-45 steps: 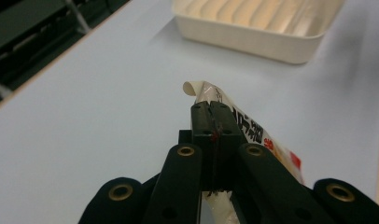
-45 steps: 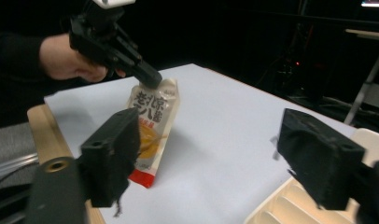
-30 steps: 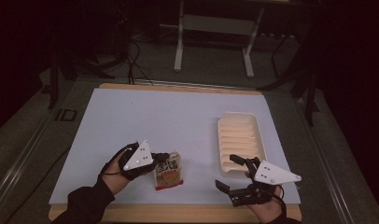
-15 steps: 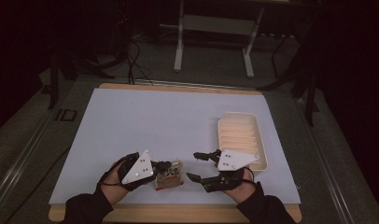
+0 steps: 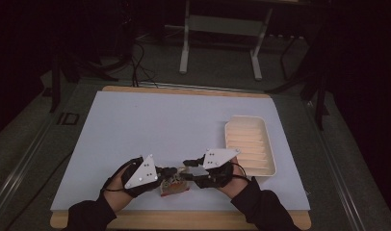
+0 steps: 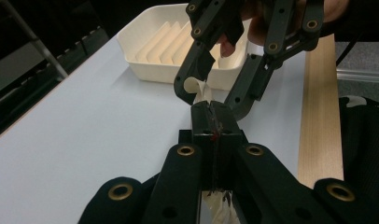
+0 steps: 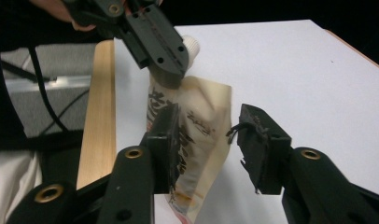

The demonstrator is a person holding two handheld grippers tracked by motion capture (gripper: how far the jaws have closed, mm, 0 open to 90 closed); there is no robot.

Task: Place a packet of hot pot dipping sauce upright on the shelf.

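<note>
- The left hand-held gripper [image 5: 170, 170] lies low over the near edge of the counter [image 5: 150, 125], pointing right. Its jaws are clamped tight on the top edge of a pouch [image 7: 197, 135], beside the white cap [image 7: 190, 45].
- The right hand-held gripper [image 5: 188, 170] points left, tip to tip with the left; its jaws stand spread either side of the pouch, gripping nothing.
- One pouch, one ribbed cream tray [image 5: 250, 144], two hand-held grippers.
- Half a second earlier the right hand-held gripper sat farther right, near the tray; it has since closed in on the pouch.
</note>
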